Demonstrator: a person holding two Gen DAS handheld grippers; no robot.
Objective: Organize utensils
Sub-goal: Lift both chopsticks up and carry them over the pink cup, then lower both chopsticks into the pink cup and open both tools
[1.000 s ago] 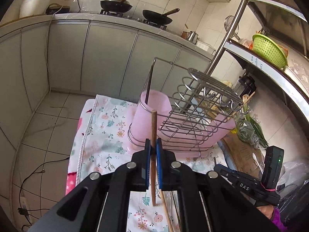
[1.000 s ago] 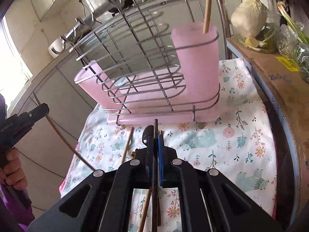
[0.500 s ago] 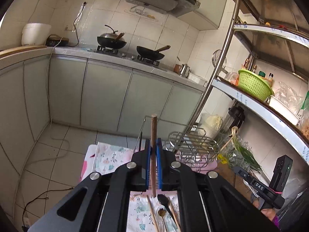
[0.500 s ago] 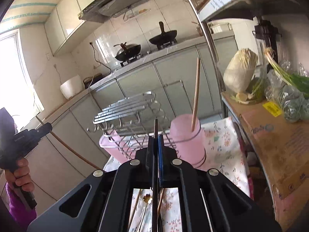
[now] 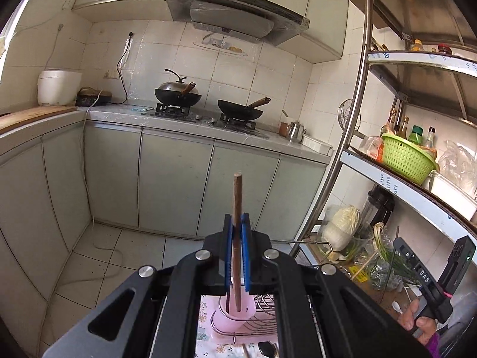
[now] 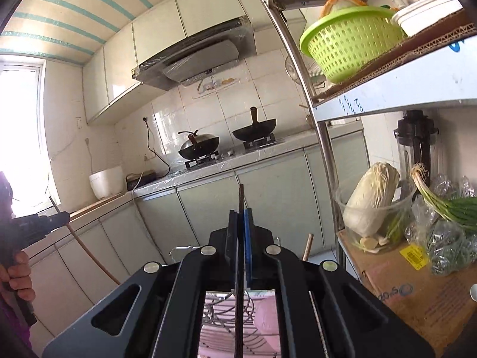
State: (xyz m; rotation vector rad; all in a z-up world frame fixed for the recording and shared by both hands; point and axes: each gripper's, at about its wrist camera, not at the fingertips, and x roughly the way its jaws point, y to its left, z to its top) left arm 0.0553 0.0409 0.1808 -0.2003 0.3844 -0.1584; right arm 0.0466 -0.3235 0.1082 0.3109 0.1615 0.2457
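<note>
Both hand-held grippers raised above the pink rack (image 5: pixel 235 316), left hand-held gripper (image 5: pixel 237 250) clamped on 1 brown chopstick (image 5: pixel 237 208), right hand-held gripper (image 6: pixel 242 238) clamped on 1 dark utensil handle (image 6: pixel 241 200).

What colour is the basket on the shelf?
Light green basket, with a lattice wall; it shows best in the right wrist view.

Both tongs — left (image 5: pixel 237 247) and right (image 6: pixel 241 238) — are clamped shut, each gripped by a hand.
</note>
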